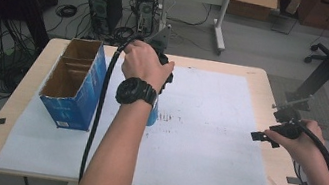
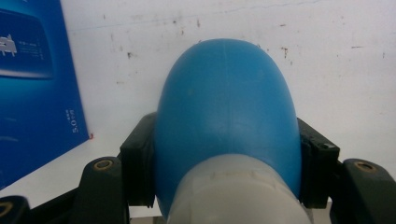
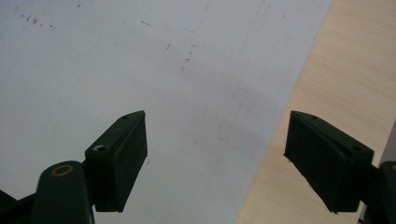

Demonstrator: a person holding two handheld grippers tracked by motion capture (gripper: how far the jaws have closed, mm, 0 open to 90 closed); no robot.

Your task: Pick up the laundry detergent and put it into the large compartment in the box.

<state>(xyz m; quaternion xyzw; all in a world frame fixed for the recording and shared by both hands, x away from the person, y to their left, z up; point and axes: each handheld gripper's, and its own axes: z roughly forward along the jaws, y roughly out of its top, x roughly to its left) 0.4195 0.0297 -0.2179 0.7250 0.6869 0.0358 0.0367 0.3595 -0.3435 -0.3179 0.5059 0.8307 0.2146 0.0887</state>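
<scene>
Left gripper (image 2: pixel 226 186) clamped on blue bottle (image 2: pixel 226 116); open box (image 1: pixel 76 78) at nine o'clock; right gripper (image 3: pixel 215 163) wide open, empty.

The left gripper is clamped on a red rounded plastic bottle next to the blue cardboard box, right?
Not quite: the rounded plastic bottle is blue, not red, as the left gripper view shows. The left gripper is indeed clamped on it, beside the blue cardboard box.

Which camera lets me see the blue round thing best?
The left gripper view: the blue rounded object sits large between the left gripper's black fingers, its whitish end nearest the camera. In the high view just a blue sliver peeks beside the person's forearm.
</scene>
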